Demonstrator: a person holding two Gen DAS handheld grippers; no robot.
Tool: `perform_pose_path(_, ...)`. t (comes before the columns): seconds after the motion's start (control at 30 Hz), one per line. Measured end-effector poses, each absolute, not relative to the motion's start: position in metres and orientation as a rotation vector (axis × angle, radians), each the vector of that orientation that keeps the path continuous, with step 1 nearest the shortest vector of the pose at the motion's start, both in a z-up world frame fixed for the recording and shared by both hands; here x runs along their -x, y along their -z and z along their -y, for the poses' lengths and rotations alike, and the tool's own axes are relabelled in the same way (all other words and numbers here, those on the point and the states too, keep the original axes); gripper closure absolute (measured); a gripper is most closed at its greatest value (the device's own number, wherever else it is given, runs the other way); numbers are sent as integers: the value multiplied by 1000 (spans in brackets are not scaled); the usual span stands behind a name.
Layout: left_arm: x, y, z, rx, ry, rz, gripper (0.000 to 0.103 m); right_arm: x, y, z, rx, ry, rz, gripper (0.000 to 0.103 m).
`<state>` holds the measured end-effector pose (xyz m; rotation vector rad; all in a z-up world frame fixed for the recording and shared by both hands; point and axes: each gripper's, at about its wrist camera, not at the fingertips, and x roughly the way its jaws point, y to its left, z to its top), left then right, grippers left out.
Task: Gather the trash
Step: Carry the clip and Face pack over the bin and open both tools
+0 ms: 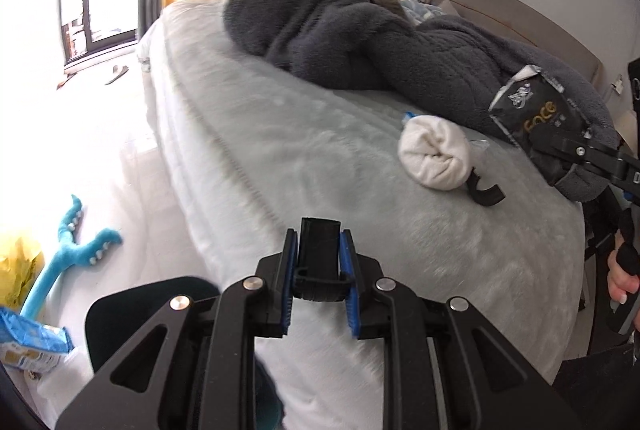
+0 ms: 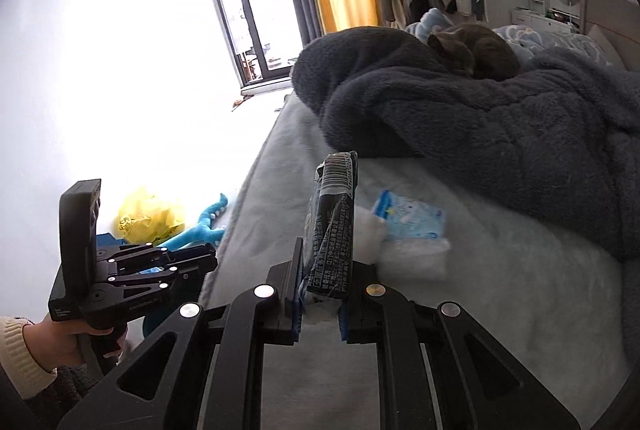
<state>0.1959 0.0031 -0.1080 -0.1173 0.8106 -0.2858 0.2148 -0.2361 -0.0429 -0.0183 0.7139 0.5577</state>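
My left gripper [image 1: 318,236] is shut on a small black rectangular piece [image 1: 320,246] over the near edge of the bed. My right gripper [image 2: 326,254] is shut on a crumpled black wrapper [image 2: 332,213] with a barcode, held upright above the bed. The left wrist view shows that wrapper [image 1: 528,109] with gold lettering and the right gripper [image 1: 540,143] at the far right. A white rolled cloth [image 1: 436,157] and a black hook-shaped piece [image 1: 486,191] lie on the bed. A blue-and-white packet [image 2: 412,220] lies on the bed behind the wrapper. A hand carries the left gripper [image 2: 208,258] at the lower left.
A dark grey fleece blanket [image 2: 500,133] is heaped over the pale grey bed [image 1: 300,149], with a grey cat [image 2: 476,49] curled on it. On the floor left of the bed lie a yellow bag [image 2: 148,216], a blue plush toy [image 1: 68,246] and a blue packet [image 1: 32,342].
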Motion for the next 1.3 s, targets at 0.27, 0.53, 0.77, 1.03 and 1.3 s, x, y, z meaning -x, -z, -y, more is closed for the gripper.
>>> perform_pose_path(0.27, -176, 116, -38, 129, 211, -848, 80, -203, 43, 195, 40, -618, -711, 89)
perform_pose_path(0.53, -161, 136, -75, 147, 146, -952, 80, -188, 56, 148, 89, -691, -733, 89)
perform_pose_path(0.77, -148, 159, -98, 145, 96, -1027, 80, -179, 65, 116, 112, -743, -752, 89)
perform_pose_path(1.03, -144, 180, -114, 161, 81, -1105, 80, -170, 74, 87, 132, -793, -780, 89)
perform_pose_path(1.3, -136, 215, -137, 189, 55, -1220, 80, -166, 88, 60, 136, -841, -841, 89)
